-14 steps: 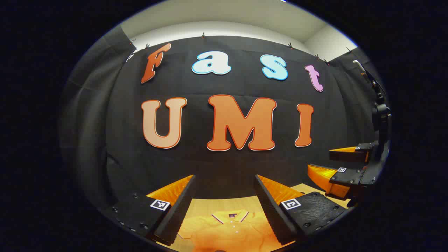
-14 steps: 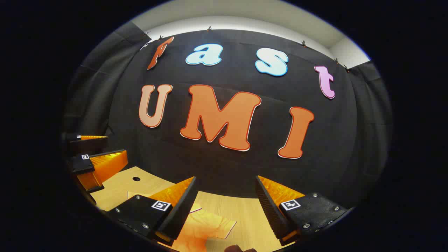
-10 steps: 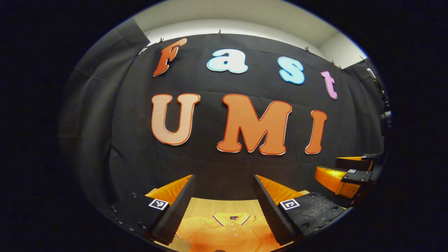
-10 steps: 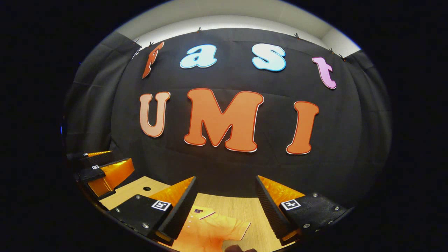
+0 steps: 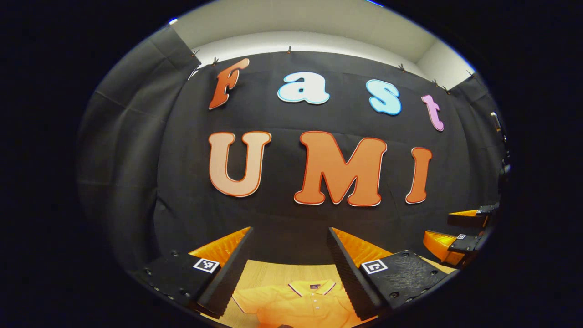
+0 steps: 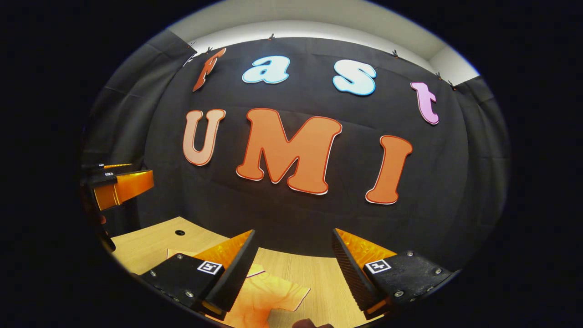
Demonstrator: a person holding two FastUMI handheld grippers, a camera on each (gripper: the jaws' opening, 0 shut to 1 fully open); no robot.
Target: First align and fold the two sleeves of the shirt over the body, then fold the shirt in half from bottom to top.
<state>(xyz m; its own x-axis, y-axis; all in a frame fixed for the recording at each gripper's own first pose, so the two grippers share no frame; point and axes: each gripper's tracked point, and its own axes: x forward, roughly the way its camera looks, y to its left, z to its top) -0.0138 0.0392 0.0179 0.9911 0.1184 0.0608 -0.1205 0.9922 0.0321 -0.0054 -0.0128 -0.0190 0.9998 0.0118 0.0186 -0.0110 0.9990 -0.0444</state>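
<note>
An orange polo shirt (image 5: 298,303) with a striped collar lies flat on the wooden table (image 5: 273,273), collar toward the wall. My left gripper (image 5: 289,241) hovers above it, open, nothing between its fingers. In the right gripper view the shirt's sleeve (image 6: 268,296) lies below my right gripper (image 6: 294,243), which is open and holds nothing. The right gripper (image 5: 460,230) also appears at the far right of the left gripper view, and the left gripper (image 6: 118,182) at the far left of the right gripper view.
The black cloth wall (image 5: 291,218) stands close behind the table. A small round hole (image 6: 180,233) sits in the tabletop (image 6: 150,241) at the left. Bare wood (image 6: 328,282) lies to the right of the sleeve.
Both views have drifted slightly. In the right gripper view the left gripper has risen at the left edge. In the left gripper view the right gripper has slid toward the right edge.
</note>
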